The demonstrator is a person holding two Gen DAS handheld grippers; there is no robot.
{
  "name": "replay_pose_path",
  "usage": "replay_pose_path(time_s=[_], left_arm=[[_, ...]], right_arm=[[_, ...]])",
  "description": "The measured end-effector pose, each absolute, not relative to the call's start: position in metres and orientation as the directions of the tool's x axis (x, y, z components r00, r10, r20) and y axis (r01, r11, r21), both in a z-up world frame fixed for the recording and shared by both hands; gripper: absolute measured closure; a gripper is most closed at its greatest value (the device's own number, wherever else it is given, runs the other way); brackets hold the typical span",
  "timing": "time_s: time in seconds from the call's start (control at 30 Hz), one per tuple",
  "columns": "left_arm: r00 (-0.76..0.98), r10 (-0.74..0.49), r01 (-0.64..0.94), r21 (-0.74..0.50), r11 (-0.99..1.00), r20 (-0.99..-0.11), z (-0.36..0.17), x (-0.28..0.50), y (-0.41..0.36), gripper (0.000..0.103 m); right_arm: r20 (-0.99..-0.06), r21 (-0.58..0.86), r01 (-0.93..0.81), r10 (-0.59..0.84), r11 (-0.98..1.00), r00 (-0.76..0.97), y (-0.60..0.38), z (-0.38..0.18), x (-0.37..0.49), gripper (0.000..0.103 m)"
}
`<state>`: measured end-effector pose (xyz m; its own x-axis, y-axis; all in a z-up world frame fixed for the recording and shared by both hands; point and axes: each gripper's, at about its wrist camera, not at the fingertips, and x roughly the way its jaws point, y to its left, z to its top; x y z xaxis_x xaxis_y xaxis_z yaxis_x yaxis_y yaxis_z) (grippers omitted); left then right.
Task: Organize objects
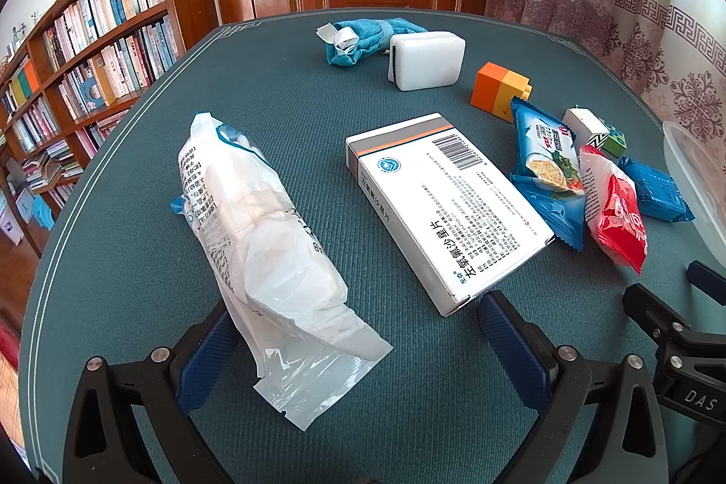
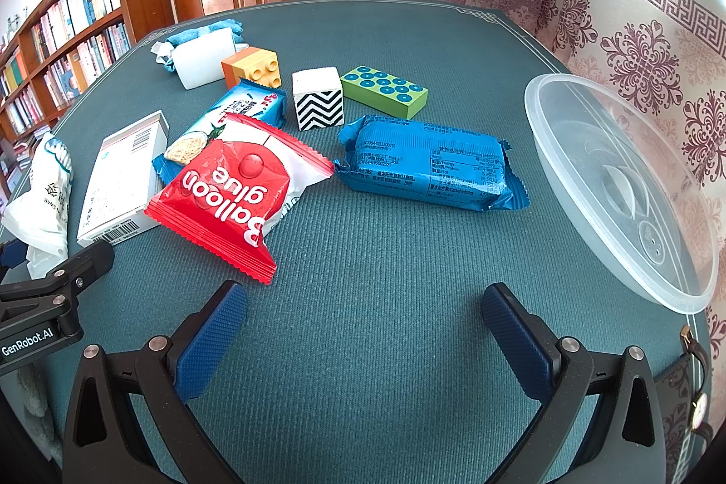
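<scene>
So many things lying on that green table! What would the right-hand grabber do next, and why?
Probably ease the right gripper forward to the blue snack packet: its jaws are open and empty, the packet lies straight ahead, and the clear plastic bowl sits empty just beside it.

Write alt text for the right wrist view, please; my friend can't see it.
An open gripper hovers over a teal table, empty. Ahead lie a red Balloon glue packet, a blue snack pack, toy blocks and, to the right, a clear plastic bowl.
</scene>
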<state>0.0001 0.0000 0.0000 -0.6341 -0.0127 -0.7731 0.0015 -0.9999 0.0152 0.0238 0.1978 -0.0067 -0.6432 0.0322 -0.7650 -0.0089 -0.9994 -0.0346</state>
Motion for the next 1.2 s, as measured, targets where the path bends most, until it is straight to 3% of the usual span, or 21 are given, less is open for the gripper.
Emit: replay_pose_path(time_s=[1.2], left_arm=[[-0.632, -0.033, 0.025, 0.022, -0.999, -0.774, 0.001, 0.006, -0.011, 0.000]], right_arm=[[-0.770, -0.033, 0.050, -0.007, -0.998, -0.638, 0.201, -0.008, 0.024, 0.000]])
